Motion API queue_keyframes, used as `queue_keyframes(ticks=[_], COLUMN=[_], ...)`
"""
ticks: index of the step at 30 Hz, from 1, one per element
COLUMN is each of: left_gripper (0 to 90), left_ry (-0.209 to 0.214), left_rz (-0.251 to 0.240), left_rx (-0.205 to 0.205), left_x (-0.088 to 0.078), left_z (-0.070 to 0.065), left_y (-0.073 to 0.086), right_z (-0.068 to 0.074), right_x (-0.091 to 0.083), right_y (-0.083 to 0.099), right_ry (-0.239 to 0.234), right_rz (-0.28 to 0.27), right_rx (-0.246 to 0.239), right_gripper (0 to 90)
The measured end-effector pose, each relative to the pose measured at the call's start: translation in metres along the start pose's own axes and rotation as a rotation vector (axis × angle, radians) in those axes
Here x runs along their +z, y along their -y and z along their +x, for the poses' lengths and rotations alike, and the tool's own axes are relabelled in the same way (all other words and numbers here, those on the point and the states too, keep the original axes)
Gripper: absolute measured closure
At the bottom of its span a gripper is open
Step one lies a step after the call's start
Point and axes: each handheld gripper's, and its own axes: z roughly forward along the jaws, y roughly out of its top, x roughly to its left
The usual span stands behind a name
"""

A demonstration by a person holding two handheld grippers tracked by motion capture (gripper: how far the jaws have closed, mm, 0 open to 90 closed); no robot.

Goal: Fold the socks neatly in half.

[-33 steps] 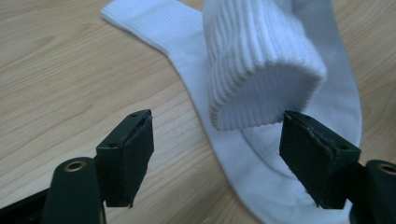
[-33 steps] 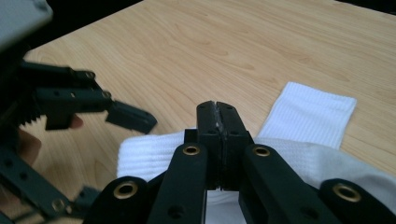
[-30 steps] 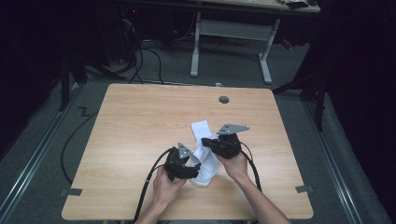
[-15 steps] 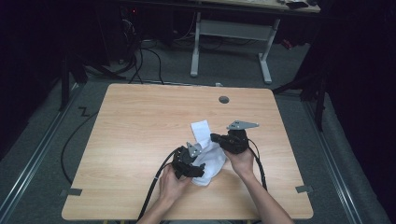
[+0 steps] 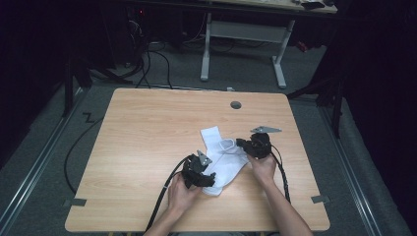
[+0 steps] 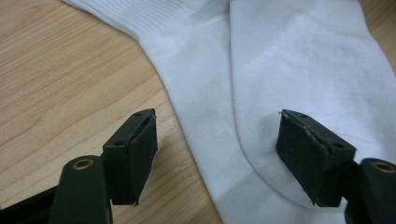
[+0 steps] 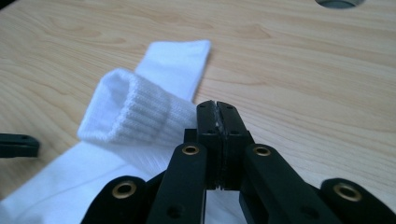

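Note:
Two white socks (image 5: 223, 160) lie overlapped on the wooden table (image 5: 147, 132). My right gripper (image 5: 241, 143) is shut on the ribbed cuff (image 7: 126, 112) of the upper sock, and a sliver of white cloth shows between its pressed jaws (image 7: 217, 109). That cuff stands lifted and open like a tube, while the other sock's cuff (image 7: 180, 60) lies flat behind it. My left gripper (image 5: 201, 177) hovers open at the socks' near end. Its jaws (image 6: 217, 126) straddle the rounded edge of a sock (image 6: 280, 60) without pressing it.
A round cable hole (image 5: 235, 104) sits near the table's far edge. Behind the table stands a white-legged desk (image 5: 241, 29), with cables on the dark floor (image 5: 147, 54) to the left. Bare wood spreads left of the socks.
My right gripper has moved to the right and a little lower, drawing the sock's cuff with it. The left gripper has hardly shifted.

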Motion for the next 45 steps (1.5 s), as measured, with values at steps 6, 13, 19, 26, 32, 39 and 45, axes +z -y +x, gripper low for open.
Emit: queue_keyframes(ticks=[6, 13, 19, 26, 32, 39, 45], left_gripper=[33.5, 36.1, 37.9, 39.5, 41.4, 46.1, 54.5], left_ry=[0.043, 0.063, 0.062, 0.076, 0.086, 0.081, 0.095], left_rz=[-0.003, 0.009, -0.008, -0.045, -0.027, -0.008, 0.014], left_rx=[-0.018, -0.004, 0.011, 0.017, 0.035, 0.053, 0.084], left_x=[-0.002, -0.009, -0.014, -0.017, -0.01, -0.003, 0.003], left_z=[0.002, 0.0, -0.001, -0.001, -0.004, -0.002, -0.007], left_y=[0.005, 0.01, 0.008, -0.003, -0.009, -0.011, -0.009], right_z=[-0.009, -0.014, -0.018, -0.024, -0.025, -0.015, -0.016], right_x=[0.007, 0.013, 0.015, 0.004, -0.015, -0.009, 0.016], right_y=[0.005, 0.008, 0.012, 0.014, 0.011, 0.011, 0.018], right_ry=[0.043, 0.078, 0.098, 0.141, 0.185, 0.173, 0.197], right_rz=[0.025, 0.061, 0.084, 0.07, 0.015, 0.029, 0.114], right_rx=[0.015, 0.021, 0.026, 0.029, 0.022, -0.039, -0.07], right_gripper=[89.0, 88.4, 84.2, 73.2, 70.3, 67.0, 67.6])
